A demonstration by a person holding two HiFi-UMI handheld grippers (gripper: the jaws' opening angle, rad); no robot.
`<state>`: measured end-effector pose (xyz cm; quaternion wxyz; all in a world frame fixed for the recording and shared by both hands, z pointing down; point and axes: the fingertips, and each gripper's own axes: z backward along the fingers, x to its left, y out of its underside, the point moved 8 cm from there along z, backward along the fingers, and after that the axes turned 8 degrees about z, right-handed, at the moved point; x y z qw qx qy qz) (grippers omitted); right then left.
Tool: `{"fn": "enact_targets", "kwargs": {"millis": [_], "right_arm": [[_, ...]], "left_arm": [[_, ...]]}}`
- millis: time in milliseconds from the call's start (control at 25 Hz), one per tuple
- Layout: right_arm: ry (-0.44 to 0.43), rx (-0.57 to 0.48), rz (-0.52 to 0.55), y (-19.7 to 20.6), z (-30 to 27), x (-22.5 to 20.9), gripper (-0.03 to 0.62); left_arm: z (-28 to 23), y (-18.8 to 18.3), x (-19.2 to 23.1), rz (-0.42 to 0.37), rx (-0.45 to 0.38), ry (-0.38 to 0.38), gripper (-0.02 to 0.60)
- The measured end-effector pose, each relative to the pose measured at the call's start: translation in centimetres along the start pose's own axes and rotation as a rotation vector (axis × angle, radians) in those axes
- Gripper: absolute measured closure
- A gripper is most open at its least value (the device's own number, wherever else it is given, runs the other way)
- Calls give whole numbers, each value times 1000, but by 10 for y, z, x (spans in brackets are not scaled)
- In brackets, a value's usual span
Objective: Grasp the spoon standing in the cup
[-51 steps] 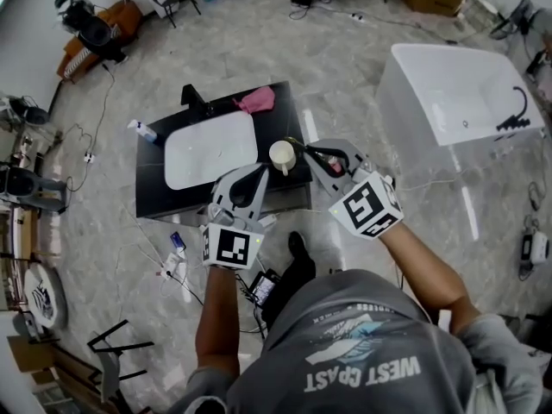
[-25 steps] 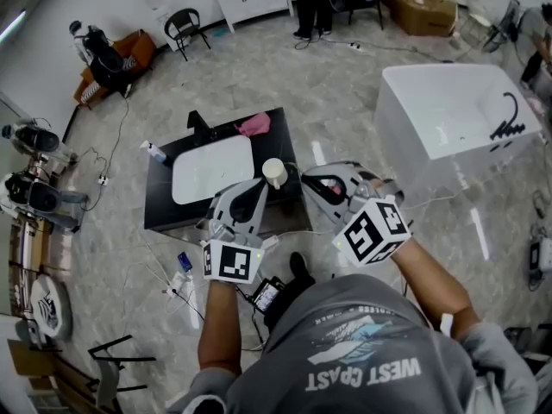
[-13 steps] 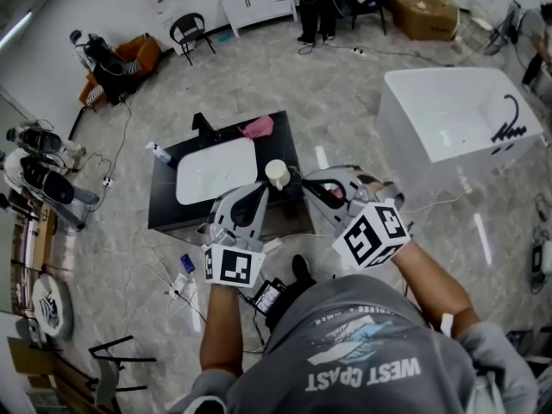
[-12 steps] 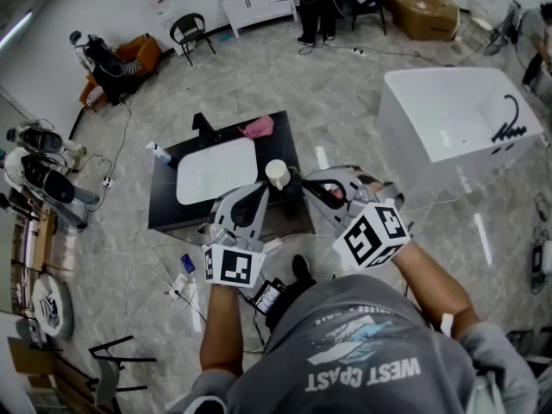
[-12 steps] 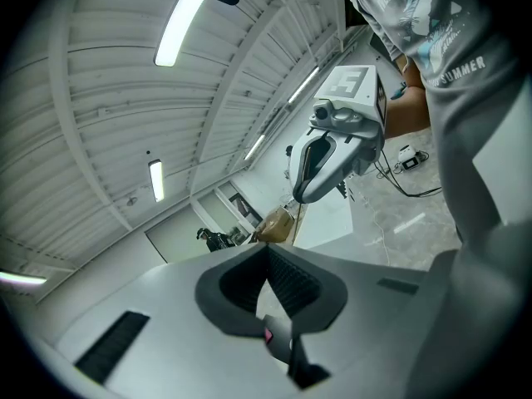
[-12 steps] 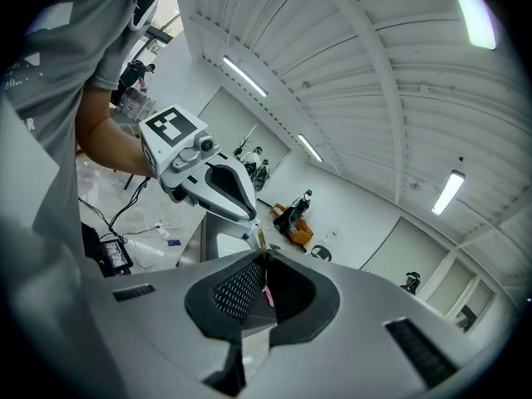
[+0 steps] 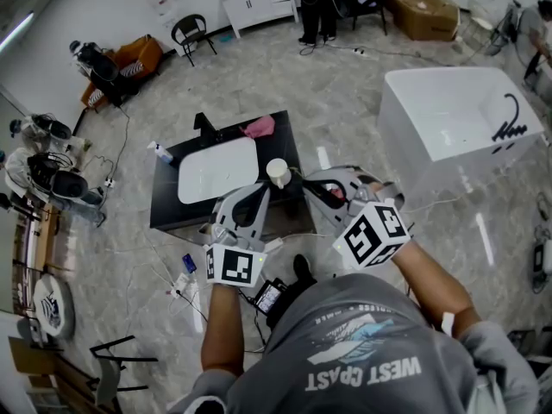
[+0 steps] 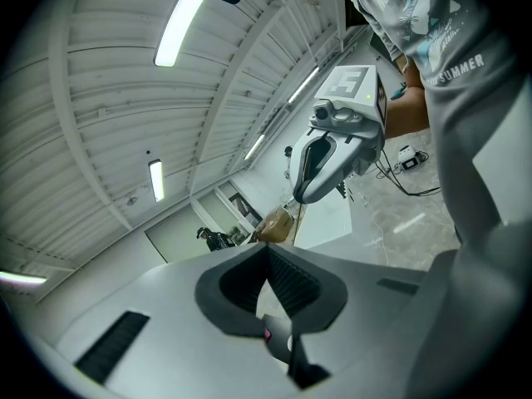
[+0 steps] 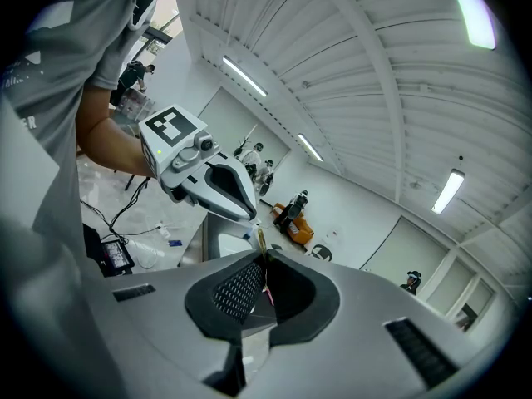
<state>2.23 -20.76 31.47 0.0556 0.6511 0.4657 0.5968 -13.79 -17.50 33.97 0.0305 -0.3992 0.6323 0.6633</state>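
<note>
Right gripper (image 9: 264, 258): I have its jaws closed tight on the spoon (image 9: 261, 239), and a thin gold-toned handle pokes out past the pads.
Left gripper (image 8: 270, 254): its jaws are together with nothing between them, and it is held level just beside the right one.
Cup (image 7: 278, 172): pale and upright at the near right corner of the black table (image 7: 280, 145), just ahead of both grippers and next to the white basin (image 7: 217, 169).
Spoon's far end: I cannot tell whether it sits in the cup or clear of it.
Progress: by my judgement the grasp is made. What is left is to confirm the hold, perhaps with a lift.
</note>
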Motion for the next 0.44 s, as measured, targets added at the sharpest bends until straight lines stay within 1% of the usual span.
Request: {"fn": "enact_targets", "kwargs": {"millis": [120,240,440], "right_arm": [[-2,0,-2,0,0,0,560],[1,-1,-9,-1,1,0,560],[4,-2,-22,3,0,2,560]], "left_arm": [[1,-4,1,-12,9,-1,580],[1,0,-1,5,-4,-1,580],[1,-4,1,-22,33,-3,580]]}}
